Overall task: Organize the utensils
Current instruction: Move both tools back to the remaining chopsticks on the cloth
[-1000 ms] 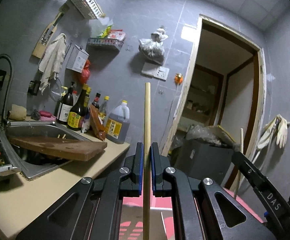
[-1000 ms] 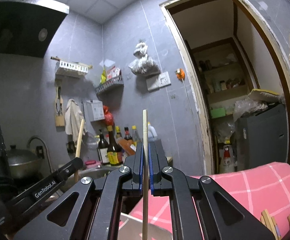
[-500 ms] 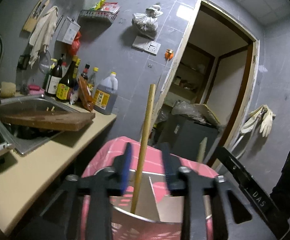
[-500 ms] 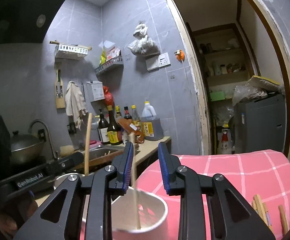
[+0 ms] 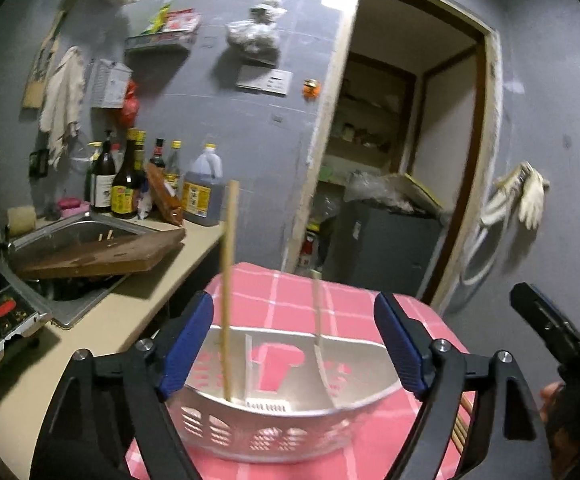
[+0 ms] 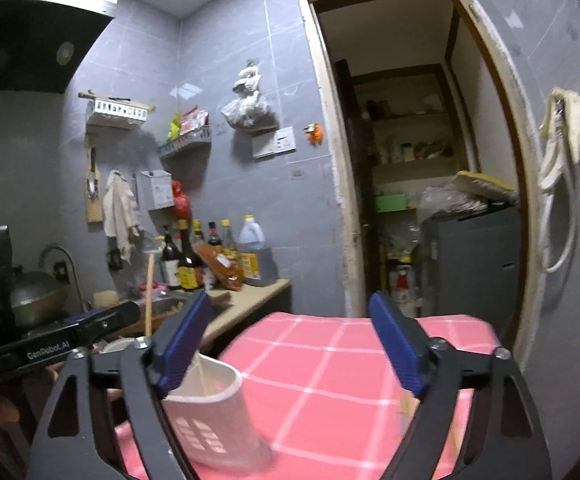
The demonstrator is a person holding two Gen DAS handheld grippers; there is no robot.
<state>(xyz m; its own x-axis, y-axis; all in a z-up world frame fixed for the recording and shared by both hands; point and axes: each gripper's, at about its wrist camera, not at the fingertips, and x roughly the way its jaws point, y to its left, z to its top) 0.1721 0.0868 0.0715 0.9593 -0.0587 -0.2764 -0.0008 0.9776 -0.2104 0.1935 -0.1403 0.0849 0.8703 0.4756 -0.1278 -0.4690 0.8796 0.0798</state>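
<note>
A white perforated utensil holder stands on the pink checked tablecloth. One wooden chopstick stands upright in its left compartment and a second chopstick leans in the right one. My left gripper is wide open and empty just above the holder. My right gripper is wide open and empty, with the holder at its lower left. Loose chopsticks lie on the cloth at the right.
A counter with a sink, a wooden cutting board and sauce bottles runs along the left. A doorway and a dark cabinet are behind the table. The other gripper shows at the left.
Both grippers opened and let go of their chopsticks, which now stand in the holder. Both grippers have drawn back with jaws spread wide.
</note>
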